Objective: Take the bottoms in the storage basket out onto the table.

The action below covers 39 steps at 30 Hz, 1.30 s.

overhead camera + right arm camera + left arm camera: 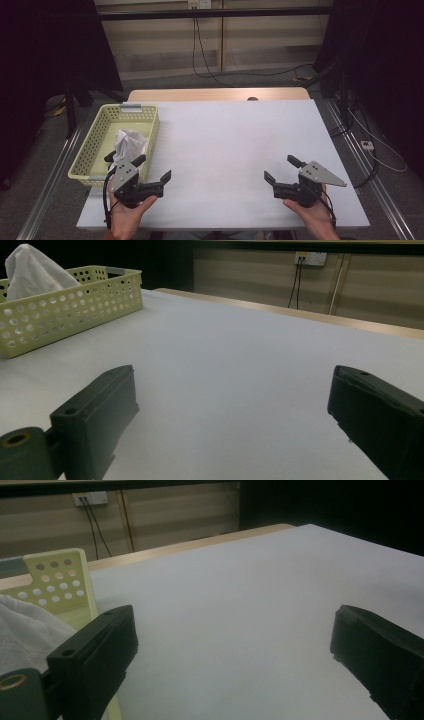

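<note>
Presently we hold both grippers wide open, empty. White cloth [129, 142] sits in the yellow basket [95, 145], left of frame, just beyond our left gripper [152, 167]; right gripper [280, 169] lies well apart.

The white surface [235, 150] rests on a wooden table edge [215, 94]. Behind it, a beige panelled wall [260, 45] carries a socket [199, 4] with black cables [200, 45] hanging. Grey floor [240, 80] lies below; lighting is dim.

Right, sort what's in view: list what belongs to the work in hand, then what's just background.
In play:
- white cloth
- yellow perforated basket holding it
- left gripper, open, beside the basket
- right gripper, open, over the white tabletop

Just about:
- wall socket
- floor cables
</note>
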### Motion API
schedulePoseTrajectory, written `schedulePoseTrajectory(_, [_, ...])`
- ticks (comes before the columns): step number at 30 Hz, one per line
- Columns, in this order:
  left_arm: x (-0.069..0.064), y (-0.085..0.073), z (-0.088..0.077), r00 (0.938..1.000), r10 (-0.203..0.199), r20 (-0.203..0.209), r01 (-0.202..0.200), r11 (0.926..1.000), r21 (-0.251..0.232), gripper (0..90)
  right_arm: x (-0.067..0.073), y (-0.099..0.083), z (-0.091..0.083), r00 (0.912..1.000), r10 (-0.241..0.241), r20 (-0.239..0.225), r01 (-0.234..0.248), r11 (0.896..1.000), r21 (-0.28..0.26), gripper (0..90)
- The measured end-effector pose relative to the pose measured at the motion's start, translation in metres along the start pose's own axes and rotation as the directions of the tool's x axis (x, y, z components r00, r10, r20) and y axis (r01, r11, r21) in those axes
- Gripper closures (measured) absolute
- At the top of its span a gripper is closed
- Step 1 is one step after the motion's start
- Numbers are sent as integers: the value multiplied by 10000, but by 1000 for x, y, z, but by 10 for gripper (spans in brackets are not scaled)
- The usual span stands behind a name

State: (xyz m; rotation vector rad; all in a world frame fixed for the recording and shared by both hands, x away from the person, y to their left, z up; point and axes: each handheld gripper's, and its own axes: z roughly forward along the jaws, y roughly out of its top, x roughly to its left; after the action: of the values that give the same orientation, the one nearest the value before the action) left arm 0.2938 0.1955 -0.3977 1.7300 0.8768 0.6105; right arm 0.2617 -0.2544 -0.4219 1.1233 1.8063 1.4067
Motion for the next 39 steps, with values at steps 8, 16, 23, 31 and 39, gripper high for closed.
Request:
schedulePoseTrajectory(8, [1, 1, -1, 10000, 80, -5, -80, 9999, 98, 49, 0, 0, 2, 9999, 49, -91, -49, 10000, 26, 56])
schedulePoseTrajectory(16, [6, 2, -6, 9996, -101, -250, 106, 9997, 229, 44, 1, 0, 3, 9997, 125, -208, -124, 9999, 52, 54])
schedulePoseTrajectory(23, [13, 7, -11, 9991, -202, -375, 208, 9996, 168, 52, 0, 0, 4, 9996, 123, -255, -121, 9999, 75, 53])
schedulePoseTrajectory(31, [19, 12, -16, 9991, -267, -342, 271, 9996, 104, 46, 1, 0, 5, 9996, 142, -259, -139, 9998, 119, 52])
schedulePoseTrajectory(39, [25, 19, -21, 9992, -154, -376, 158, 9998, 100, 45, 1, 1, 5, 9996, 118, -247, -115, 9998, 137, 52])
